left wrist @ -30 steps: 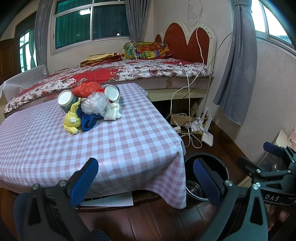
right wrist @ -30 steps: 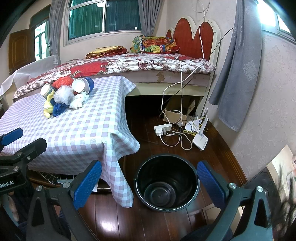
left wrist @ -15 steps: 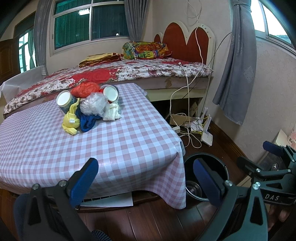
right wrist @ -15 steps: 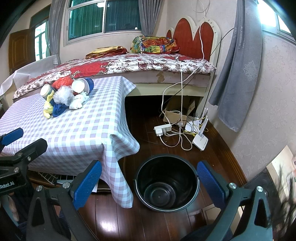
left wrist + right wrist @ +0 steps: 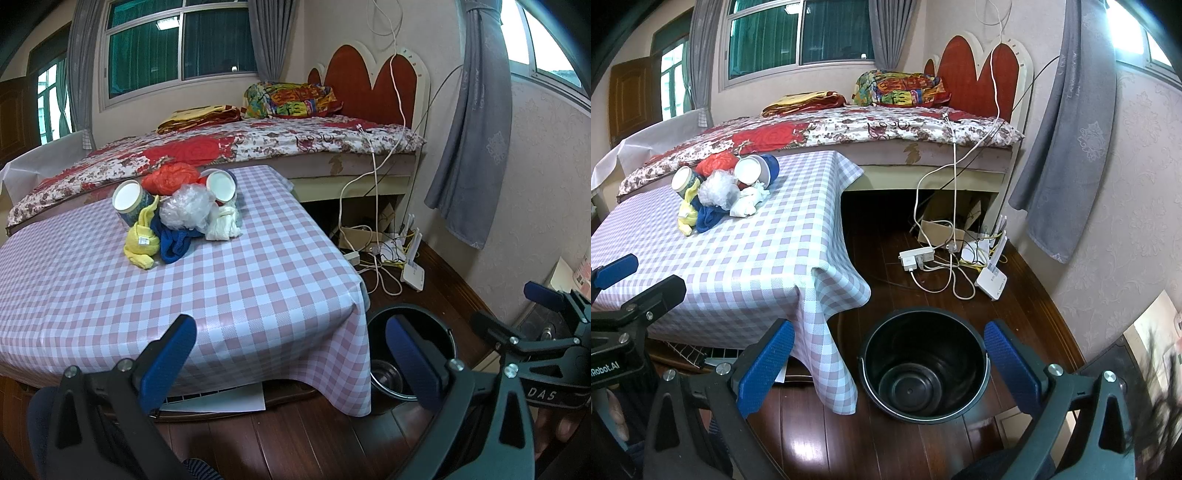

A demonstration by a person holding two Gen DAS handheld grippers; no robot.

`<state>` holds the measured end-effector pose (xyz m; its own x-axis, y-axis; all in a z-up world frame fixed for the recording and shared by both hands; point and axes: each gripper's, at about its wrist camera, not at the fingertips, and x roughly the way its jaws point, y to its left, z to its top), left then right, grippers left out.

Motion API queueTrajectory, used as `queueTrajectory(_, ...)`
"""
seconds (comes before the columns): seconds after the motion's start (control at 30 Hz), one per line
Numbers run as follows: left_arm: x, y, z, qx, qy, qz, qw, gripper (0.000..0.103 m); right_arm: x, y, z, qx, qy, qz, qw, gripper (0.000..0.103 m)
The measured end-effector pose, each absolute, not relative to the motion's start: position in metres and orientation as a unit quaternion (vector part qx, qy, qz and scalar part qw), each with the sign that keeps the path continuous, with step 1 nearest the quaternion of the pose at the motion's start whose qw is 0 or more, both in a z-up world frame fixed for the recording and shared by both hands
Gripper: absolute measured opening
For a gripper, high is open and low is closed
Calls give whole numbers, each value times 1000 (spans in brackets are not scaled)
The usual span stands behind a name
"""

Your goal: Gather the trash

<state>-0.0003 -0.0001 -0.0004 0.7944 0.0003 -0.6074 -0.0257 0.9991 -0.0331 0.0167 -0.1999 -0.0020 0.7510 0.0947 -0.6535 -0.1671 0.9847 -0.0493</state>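
A pile of trash [image 5: 177, 214] lies on the far part of the checked table [image 5: 229, 295]: two paper cups, a red bag, clear crumpled plastic, and yellow, blue and white rags. It also shows in the right wrist view [image 5: 720, 192]. A black bucket [image 5: 925, 365] stands empty on the floor beside the table corner, partly hidden by the cloth in the left wrist view [image 5: 413, 354]. My left gripper [image 5: 291, 358] is open and empty, low before the table's near edge. My right gripper [image 5: 890, 365] is open and empty, above the bucket.
A bed [image 5: 258, 147] stands behind the table. Cables, a power strip [image 5: 918, 256] and a router [image 5: 991, 278] lie on the wooden floor by the wall. A grey curtain [image 5: 1063, 147] hangs at the right. Paper [image 5: 218, 400] lies under the table.
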Motion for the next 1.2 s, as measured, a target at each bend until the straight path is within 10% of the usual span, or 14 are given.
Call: queueTrajectory(1.2,11,32,3,-32,312,41,949,103,28,-190,-7,-36,362,90,927,103)
